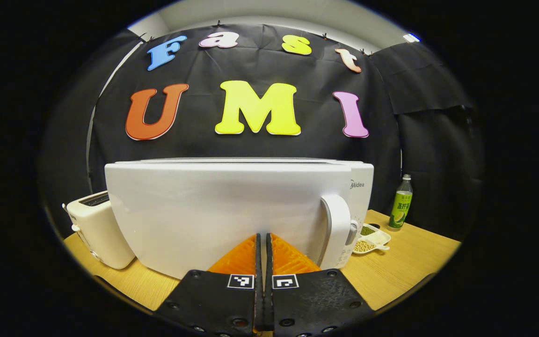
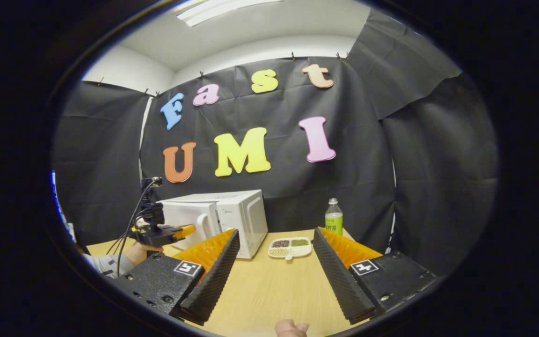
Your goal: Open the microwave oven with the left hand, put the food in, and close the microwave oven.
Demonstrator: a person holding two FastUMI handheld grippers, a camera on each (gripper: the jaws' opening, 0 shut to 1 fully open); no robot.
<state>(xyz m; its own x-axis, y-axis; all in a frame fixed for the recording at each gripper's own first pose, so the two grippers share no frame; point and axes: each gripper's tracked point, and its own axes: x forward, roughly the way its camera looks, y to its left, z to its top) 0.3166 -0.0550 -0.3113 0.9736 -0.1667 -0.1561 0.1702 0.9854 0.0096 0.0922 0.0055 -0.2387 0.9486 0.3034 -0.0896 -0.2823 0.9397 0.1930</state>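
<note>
Microwave: a white microwave (image 1: 232, 210) stands on a wooden table (image 1: 405, 262), its door closed and its white handle (image 1: 337, 229) upright at the door's right edge; in the right gripper view the same microwave (image 2: 232, 217) sits toward the far left of the table (image 2: 265, 290), against the black cloth wall.
Left gripper: the left gripper (image 1: 264, 243) points straight at the door, fingers pressed together with nothing between them, their tips just in front of the door's lower middle, left of the handle; whether they touch the door cannot be told.
Left gripper, from afar: in the right gripper view the left gripper (image 2: 186, 230) is held level by a hand (image 2: 136, 252) in a grey sleeve, cables trailing off it, its tip at the microwave's front beside the handle (image 2: 202, 224).
Right gripper: the right gripper (image 2: 274, 255) hovers over the near table, fingers spread wide apart and holding nothing.
Food: a white divided tray (image 2: 290, 248) of beans and grains lies on the table just right of the microwave, framed between the right gripper's spread fingers but well beyond them; in the left gripper view the tray (image 1: 372, 239) peeks out past the handle.
Bottle: a green-labelled bottle (image 1: 401, 202) stands upright behind the tray near the wall, also seen at (image 2: 333, 216).
Toaster: a white toaster (image 1: 96, 229) sits just left of the microwave.
Foreground: fingertips of a hand (image 2: 290, 327) show at the bottom edge of the right gripper view.
</note>
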